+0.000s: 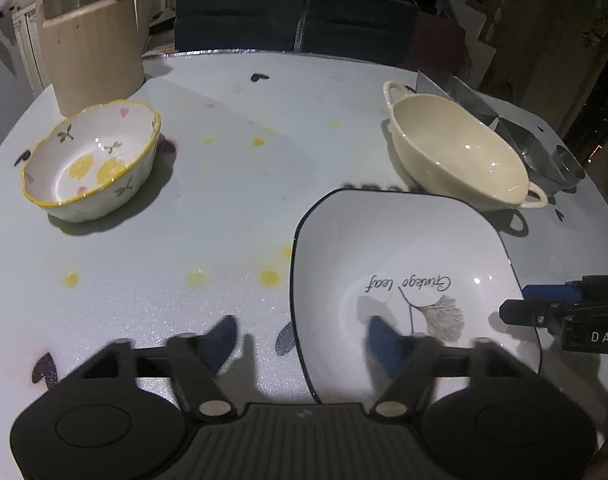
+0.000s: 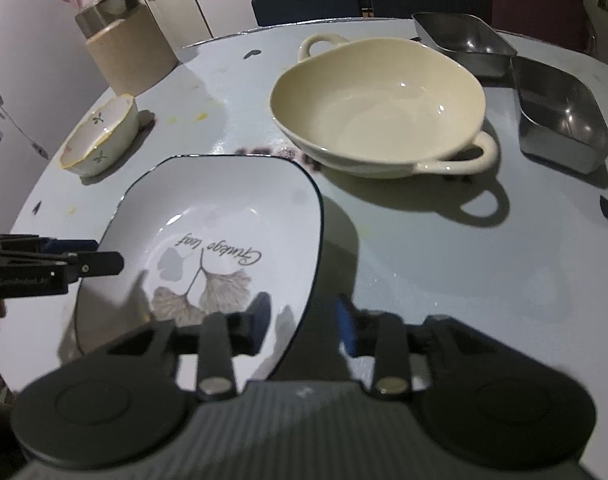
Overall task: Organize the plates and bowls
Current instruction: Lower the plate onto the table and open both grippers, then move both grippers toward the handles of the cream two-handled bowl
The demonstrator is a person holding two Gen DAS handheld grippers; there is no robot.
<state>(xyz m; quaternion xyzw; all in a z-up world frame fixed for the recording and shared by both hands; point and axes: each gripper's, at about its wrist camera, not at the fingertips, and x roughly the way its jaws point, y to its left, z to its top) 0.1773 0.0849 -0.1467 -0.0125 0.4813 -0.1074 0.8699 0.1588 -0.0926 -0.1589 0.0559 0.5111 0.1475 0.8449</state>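
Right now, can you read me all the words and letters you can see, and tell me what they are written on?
"Ginkgo leaf": dark cursive inside the white square plate with the dark rim, above its grey leaf drawing; it faces away from the camera, so the spelling is a best reading.
"DAS": white letters on the black body of the right gripper, cut off at the picture's edge.
Faint print on the left gripper: too blurred to read.
Nothing else carries writing.

Open table (image 1: 232,208) lies between the flowered bowl (image 1: 92,164) at left and the square plate (image 1: 408,280) at right. Behind the plate, the cream handled dish (image 2: 378,108) and two steel trays (image 2: 560,116) crowd the right side; a beige canister (image 1: 90,52) blocks the far left corner.
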